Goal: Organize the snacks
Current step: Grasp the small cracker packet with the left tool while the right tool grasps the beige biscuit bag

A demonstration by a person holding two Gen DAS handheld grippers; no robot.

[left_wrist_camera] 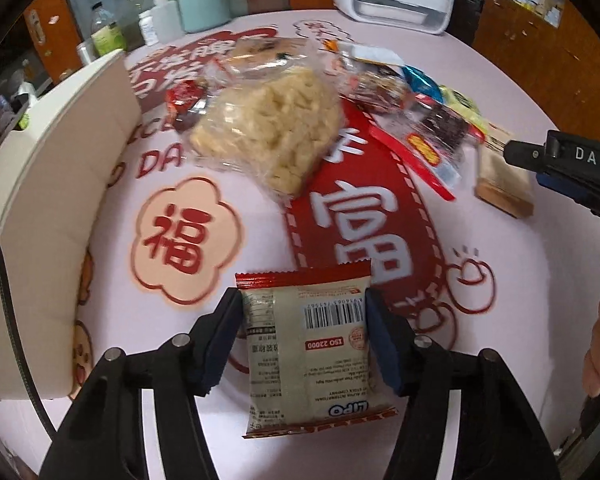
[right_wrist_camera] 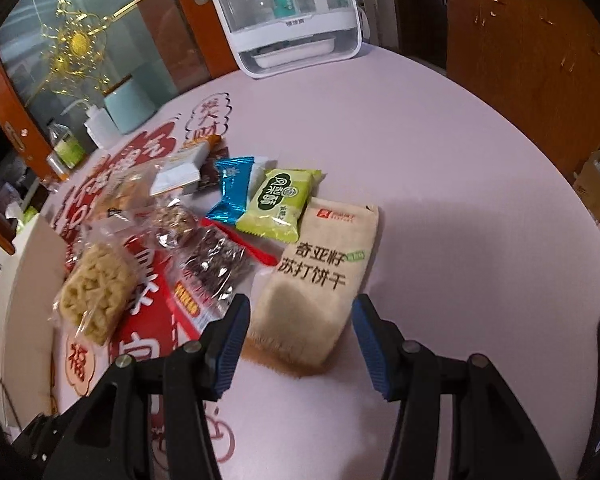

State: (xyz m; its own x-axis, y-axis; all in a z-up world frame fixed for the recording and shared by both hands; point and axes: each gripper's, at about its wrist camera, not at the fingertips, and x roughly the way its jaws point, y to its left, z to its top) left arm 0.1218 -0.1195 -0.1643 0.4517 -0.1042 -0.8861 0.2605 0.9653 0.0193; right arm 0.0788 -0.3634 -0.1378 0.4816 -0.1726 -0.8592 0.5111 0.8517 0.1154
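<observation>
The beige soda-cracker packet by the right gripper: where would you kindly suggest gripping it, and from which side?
Grip the beige cracker packet across its narrow width near the close end, coming down from above. It lies flat, lengthwise between the right gripper fingers, with bare table on its right.

A pink table [right_wrist_camera: 440, 152] carries red and white festive lettering. At its far edge, around twelve o'clock, stands a white machine with a clear window [right_wrist_camera: 288, 20]. Toward ten o'clock sit a pale teal canister [right_wrist_camera: 130, 106], a white squeeze bottle [right_wrist_camera: 100, 126] and a green-labelled bottle [right_wrist_camera: 66, 148]. Brown wooden cabinets [right_wrist_camera: 528, 60] fill two o'clock. A white box [left_wrist_camera: 60, 184] lies along the table's nine o'clock side.
</observation>
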